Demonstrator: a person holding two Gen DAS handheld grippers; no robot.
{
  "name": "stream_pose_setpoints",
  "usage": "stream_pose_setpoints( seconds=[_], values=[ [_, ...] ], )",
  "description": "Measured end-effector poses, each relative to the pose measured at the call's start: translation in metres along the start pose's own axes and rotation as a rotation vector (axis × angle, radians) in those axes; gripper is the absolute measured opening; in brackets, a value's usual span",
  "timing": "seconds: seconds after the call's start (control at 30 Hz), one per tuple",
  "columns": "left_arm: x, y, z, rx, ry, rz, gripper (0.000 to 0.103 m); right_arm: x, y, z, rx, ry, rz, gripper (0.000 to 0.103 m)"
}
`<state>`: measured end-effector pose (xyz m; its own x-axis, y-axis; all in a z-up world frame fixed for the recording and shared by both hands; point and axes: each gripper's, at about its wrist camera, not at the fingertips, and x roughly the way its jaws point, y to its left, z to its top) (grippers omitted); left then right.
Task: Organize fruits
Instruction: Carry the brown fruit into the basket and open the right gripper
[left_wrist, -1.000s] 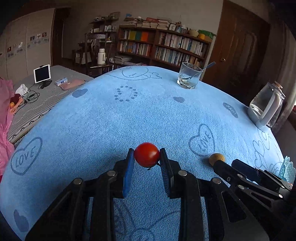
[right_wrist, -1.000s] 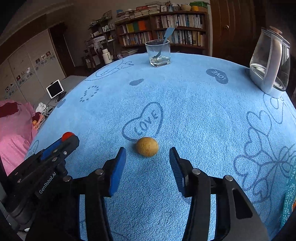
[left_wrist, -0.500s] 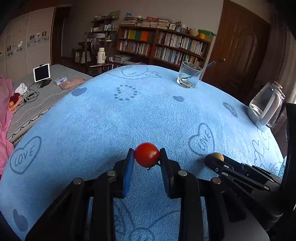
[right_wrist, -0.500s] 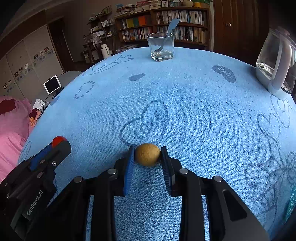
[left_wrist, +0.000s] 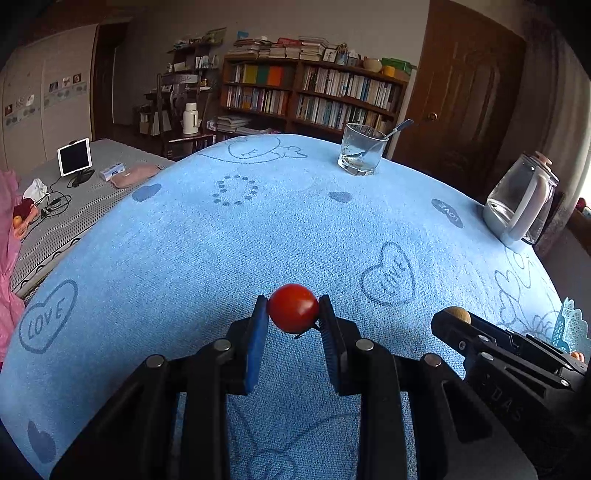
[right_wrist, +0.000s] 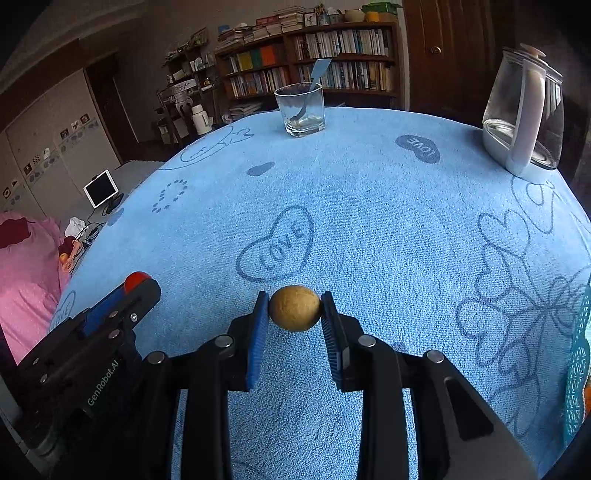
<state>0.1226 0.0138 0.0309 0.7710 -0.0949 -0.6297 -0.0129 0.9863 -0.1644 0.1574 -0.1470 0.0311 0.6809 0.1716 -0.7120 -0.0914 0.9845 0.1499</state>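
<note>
Right jaws closed on the brown fruit (right_wrist: 294, 308) since a second ago

We hold both near the tabletop's (left_wrist: 258, 236) front edge (left gripper (left_wrist: 293, 318) clamps the tomato (left_wrist: 293, 307)); next, we carry each to the basket (left_wrist: 570, 326).

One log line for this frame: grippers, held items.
left gripper: shut on red tomato | right gripper: shut on tan fruit | both over blue cloth
</note>
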Motion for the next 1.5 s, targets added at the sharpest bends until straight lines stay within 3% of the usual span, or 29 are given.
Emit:
stream_pose_setpoints(
  seconds=[0.5, 1.0, 1.23, 1.5],
  values=[
    [-0.002, -0.008, -0.002, 0.027, 0.0, -0.027, 0.028, -0.052, -0.04, -0.009, 0.101, -0.075, -0.08, 0.029],
    [-0.003, -0.012, -0.004, 0.039, 0.002, -0.043, 0.028, -0.115, -0.13, -0.02, 0.272, -0.155, -0.258, 0.029],
    [-0.004, -0.015, -0.006, 0.048, 0.006, -0.053, 0.028, -0.123, -0.174, -0.026, 0.356, -0.152, -0.337, 0.029],
    [-0.004, -0.014, -0.006, 0.052, 0.007, -0.056, 0.028, -0.122, -0.209, -0.028, 0.448, -0.138, -0.353, 0.029]
  ],
)
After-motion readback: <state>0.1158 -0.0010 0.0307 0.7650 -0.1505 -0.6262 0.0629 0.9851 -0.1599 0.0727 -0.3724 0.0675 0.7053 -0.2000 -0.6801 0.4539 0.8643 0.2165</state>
